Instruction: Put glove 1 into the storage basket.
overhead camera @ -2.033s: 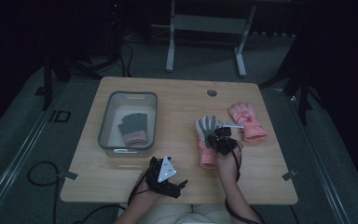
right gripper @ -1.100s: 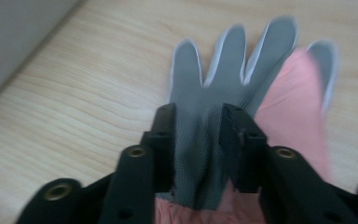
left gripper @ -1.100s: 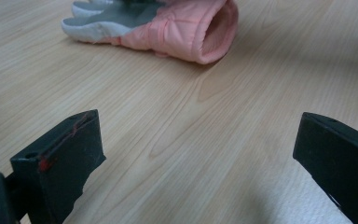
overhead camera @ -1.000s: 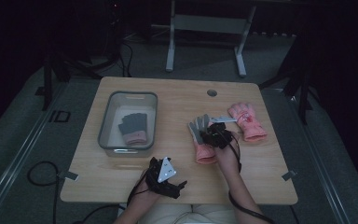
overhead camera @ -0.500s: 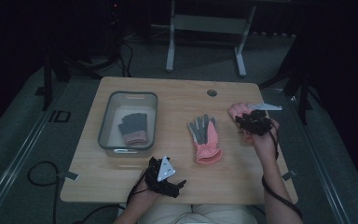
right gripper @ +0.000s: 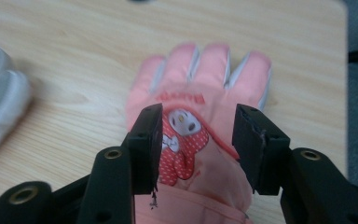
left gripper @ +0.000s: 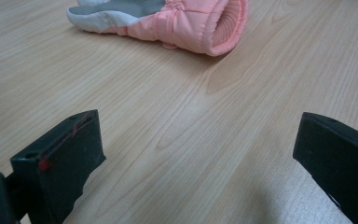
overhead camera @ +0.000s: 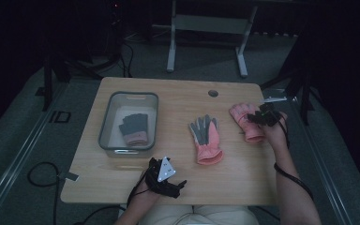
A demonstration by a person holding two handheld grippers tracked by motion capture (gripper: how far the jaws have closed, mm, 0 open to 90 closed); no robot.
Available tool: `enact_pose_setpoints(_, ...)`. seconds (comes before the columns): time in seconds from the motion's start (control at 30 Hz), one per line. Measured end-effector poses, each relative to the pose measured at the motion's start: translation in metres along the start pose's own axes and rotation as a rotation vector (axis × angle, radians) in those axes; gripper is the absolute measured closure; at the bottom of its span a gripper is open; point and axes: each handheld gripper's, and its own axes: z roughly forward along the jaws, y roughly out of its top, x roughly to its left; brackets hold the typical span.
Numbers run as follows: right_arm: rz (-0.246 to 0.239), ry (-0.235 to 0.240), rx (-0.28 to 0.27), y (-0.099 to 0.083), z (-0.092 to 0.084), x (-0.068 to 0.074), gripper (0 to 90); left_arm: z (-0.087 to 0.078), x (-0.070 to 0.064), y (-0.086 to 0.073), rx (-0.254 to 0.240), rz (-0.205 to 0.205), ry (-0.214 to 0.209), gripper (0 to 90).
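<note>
We list, on the bench [overhead camera: 122,178], a clear bin [overhead camera: 107,126] already holding one glove, a grey-palmed pink glove [overhead camera: 206,138] mid-bench still to go, the cartoon-patched pink glove [right gripper: 200,126] at the right edge under the right hand-held gripper [right gripper: 198,140], jaws just opening and astride it ungripped, and the left hand-held gripper [left gripper: 196,158] released.

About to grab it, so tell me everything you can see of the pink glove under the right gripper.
The pink glove lies flat on the table near its right edge, back up, fingers pointing away from the person. It looks padded, with grey strips between the fingers, pink lettering and a cartoon patch on red dotted fabric. The right gripper hangs over the patch, jaws open either side; whether they touch is unclear.
</note>
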Motion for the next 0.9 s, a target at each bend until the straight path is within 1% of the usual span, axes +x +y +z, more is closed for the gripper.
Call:
enact_pose_setpoints(0.07,-0.008,-0.004,0.033,-0.003,0.009,-0.003,53.7,0.0,-0.001,0.0,0.005,0.008,0.004,1.1)
enact_pose_setpoints(0.17,-0.025,0.002,0.04,-0.008,0.017,-0.004,55.8,0.001,0.0,-0.001,0.009,0.004,0.009,1.1)
enact_pose_setpoints(0.2,-0.054,0.003,0.043,-0.01,0.02,-0.003,56.3,0.001,0.0,-0.001,0.009,0.004,0.009,1.1)
enact_pose_setpoints(0.23,-0.066,0.001,0.048,-0.011,0.021,-0.003,58.2,0.001,0.0,-0.001,0.003,-0.004,0.008,1.1)
enact_pose_setpoints(0.27,-0.067,0.0,0.047,-0.012,0.022,-0.002,60.6,0.0,0.001,-0.001,0.001,-0.008,0.008,1.1)
enact_pose_setpoints(0.33,-0.085,-0.004,0.049,-0.013,0.023,0.0,65.9,0.0,0.001,-0.001,0.0,-0.006,0.009,1.1)
enact_pose_setpoints(0.37,-0.077,-0.003,0.053,-0.013,0.023,0.001,68.7,0.0,0.001,-0.001,0.001,-0.005,0.008,1.1)
enact_pose_setpoints(0.4,-0.084,-0.008,0.059,-0.012,0.023,0.002,71.4,0.0,0.0,-0.001,0.002,-0.004,0.008,1.1)
enact_pose_setpoints(0.43,-0.084,-0.008,0.059,-0.012,0.023,0.002,71.4,0.0,0.0,-0.001,0.002,-0.004,0.008,1.1)
enact_pose_setpoints(0.47,-0.088,-0.011,0.062,-0.012,0.023,0.003,73.9,0.001,0.0,-0.001,0.004,-0.001,0.009,1.1)
enact_pose_setpoints(0.5,-0.087,-0.029,0.083,-0.009,0.023,0.007,78.1,0.001,0.0,-0.001,0.004,-0.002,0.009,1.1)
enact_pose_setpoints(0.53,-0.08,-0.033,0.092,-0.006,0.022,0.009,80.8,0.001,0.001,-0.001,0.007,-0.001,0.007,1.1)
enact_pose_setpoints(0.6,-0.062,-0.05,0.103,0.0,0.016,0.013,84.2,0.001,0.001,-0.001,0.006,-0.004,0.007,1.1)
enact_pose_setpoints(0.63,-0.029,-0.05,0.104,0.003,0.011,0.013,85.0,0.001,0.001,-0.001,0.007,-0.006,0.007,1.1)
enact_pose_setpoints(0.67,-0.008,-0.048,0.096,0.005,0.008,0.014,85.2,0.001,0.001,-0.001,0.007,-0.005,0.006,1.1)
enact_pose_setpoints(0.7,0.009,-0.051,0.072,0.007,0.001,0.016,85.3,0.001,0.001,-0.001,0.007,-0.003,0.007,1.1)
enact_pose_setpoints(0.73,0.012,-0.062,0.06,0.008,-0.004,0.018,85.3,0.001,0.001,-0.001,0.008,0.0,0.01,1.2)
enact_pose_setpoints(0.77,0.005,-0.074,0.045,0.01,-0.01,0.021,85.3,0.001,0.001,-0.001,0.007,0.001,0.01,1.1)
enact_pose_setpoints(0.8,0.008,-0.082,0.021,0.011,-0.02,0.025,85.3,0.001,0.001,-0.001,0.008,0.002,0.01,1.1)
enact_pose_setpoints(0.83,0.014,-0.08,0.008,0.012,-0.025,0.027,85.3,0.001,0.001,-0.001,0.008,0.001,0.01,1.1)
enact_pose_setpoints(0.9,0.019,-0.092,-0.019,0.014,-0.041,0.031,85.3,0.001,0.001,-0.001,0.006,0.0,0.01,1.1)
